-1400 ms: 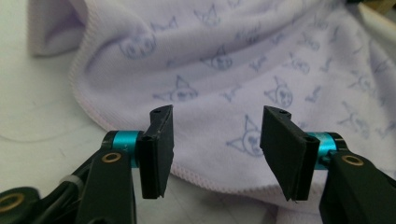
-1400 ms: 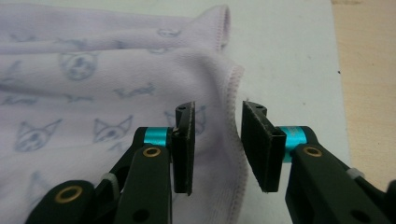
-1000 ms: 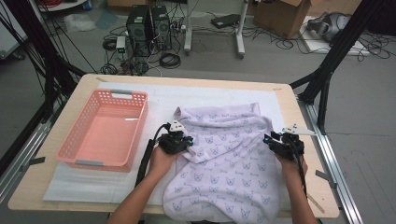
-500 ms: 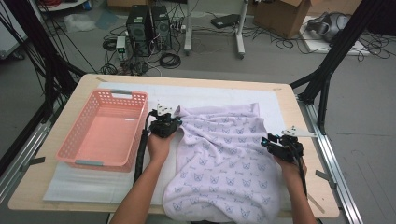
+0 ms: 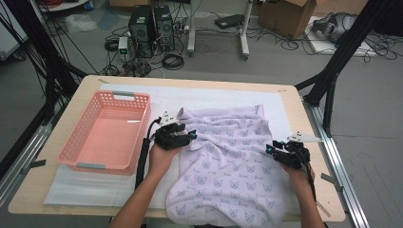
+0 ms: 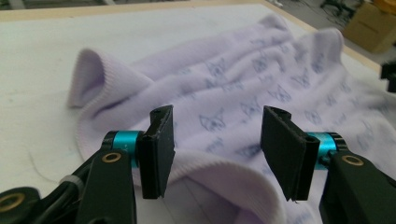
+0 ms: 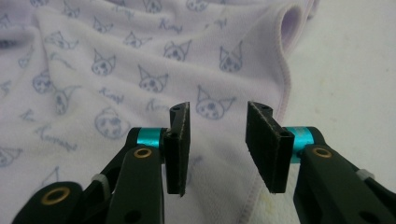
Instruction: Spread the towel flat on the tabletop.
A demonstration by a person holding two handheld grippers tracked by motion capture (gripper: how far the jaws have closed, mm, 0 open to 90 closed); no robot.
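Hand-held gripper jaws are spread wide on both sides, nothing clamped. A lilac cat-print blanket (image 5: 228,161) is spread over the tabletop (image 5: 294,102), draping past its near edge. The left hand-held gripper (image 5: 190,135) is poised at the blanket's left hem, the right hand-held gripper (image 5: 271,149) at its right edge. A pink basket (image 5: 107,133) is set at the left.

The lilac blanket (image 7: 116,70) carries a repeated print of small cat-like faces with a short cursive word beside each one. In the right gripper view the word looks like "Kuromi", but the strokes are too faint and blurred to read with certainty. No other text, label or number is legible.
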